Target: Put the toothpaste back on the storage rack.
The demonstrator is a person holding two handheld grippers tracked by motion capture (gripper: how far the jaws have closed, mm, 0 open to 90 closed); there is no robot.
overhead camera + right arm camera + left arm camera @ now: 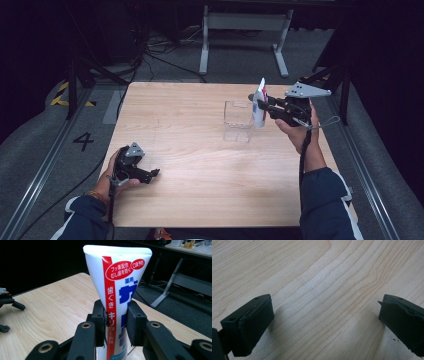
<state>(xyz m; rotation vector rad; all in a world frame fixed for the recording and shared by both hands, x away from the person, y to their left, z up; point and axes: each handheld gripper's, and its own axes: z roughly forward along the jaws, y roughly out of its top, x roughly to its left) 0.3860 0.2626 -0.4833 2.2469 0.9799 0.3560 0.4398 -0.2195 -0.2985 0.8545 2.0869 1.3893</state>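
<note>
A white toothpaste tube (259, 105) with red and blue print stands upright, crimped end up, in my right gripper (261, 106), which is shut on it above the right side of the table. In the right gripper view the two jaws pinch the tube (117, 290) at its middle. Just left of it stands a clear plastic box (237, 121), open at the top. My left gripper (154, 175) rests on the table near the front left corner, open, with bare wood between its pads (252, 322).
The wooden table (200, 170) is bare around the left gripper. A white table frame (245, 30) and cables lie on the floor behind. Dark stands flank the table at both sides.
</note>
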